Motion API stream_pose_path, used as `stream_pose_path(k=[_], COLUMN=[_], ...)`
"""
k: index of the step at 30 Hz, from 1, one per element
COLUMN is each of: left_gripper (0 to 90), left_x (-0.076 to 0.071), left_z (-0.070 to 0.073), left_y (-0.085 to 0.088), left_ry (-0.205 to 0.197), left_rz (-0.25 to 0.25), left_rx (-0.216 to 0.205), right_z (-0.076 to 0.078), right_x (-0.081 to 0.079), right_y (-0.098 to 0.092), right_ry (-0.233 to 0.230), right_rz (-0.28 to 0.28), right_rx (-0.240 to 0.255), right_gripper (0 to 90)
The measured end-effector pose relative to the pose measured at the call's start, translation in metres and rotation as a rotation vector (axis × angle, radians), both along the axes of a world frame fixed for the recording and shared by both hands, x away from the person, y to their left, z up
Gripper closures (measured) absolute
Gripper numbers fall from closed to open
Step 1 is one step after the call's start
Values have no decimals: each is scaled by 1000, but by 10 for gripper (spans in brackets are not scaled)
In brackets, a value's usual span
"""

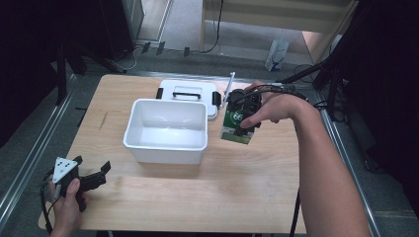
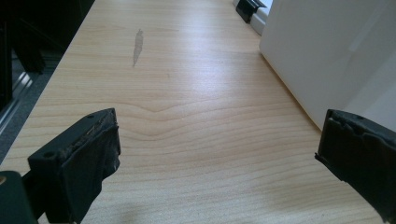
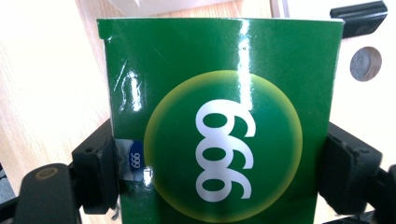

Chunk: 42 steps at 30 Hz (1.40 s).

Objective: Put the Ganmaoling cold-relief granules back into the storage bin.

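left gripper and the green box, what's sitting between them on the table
In the high view, the open white tub stands between the left gripper and the green box, which the right gripper clamps. Bare wood lies either side.

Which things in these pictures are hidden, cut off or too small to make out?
- Green carton: in the right gripper view its lower part is cut off by the bottom edge; in the high view the hand and right gripper cover most of it.
- White bin: in the left gripper view the top and right edges cut it off.
- Lid: in the high view the bin hides its near part.
- Small carton print: too small in the high view.
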<state>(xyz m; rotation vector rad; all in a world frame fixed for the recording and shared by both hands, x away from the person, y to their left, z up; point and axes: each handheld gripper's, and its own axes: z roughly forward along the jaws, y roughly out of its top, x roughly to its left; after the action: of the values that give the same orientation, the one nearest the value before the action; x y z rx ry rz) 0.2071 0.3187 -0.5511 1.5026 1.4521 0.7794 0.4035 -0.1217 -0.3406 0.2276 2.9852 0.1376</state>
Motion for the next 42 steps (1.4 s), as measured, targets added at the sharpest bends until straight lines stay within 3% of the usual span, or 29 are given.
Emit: stream_pose_path(k=[21,37,42], left_gripper=[0,0,0], left_x=[0,0,0], left_z=[0,0,0], left_y=[-2,-5,-5], left_ry=[3,3,-2], left_rz=[-14,-22,-21], left_rx=[20,48,41], right_z=[29,30,29], right_x=[4,4,3], right_y=[49,89,98], right_ry=[-32,-27,-23], right_rz=[53,97,114], right_rx=[-5,-10,-8], right_gripper=[159,159,159])
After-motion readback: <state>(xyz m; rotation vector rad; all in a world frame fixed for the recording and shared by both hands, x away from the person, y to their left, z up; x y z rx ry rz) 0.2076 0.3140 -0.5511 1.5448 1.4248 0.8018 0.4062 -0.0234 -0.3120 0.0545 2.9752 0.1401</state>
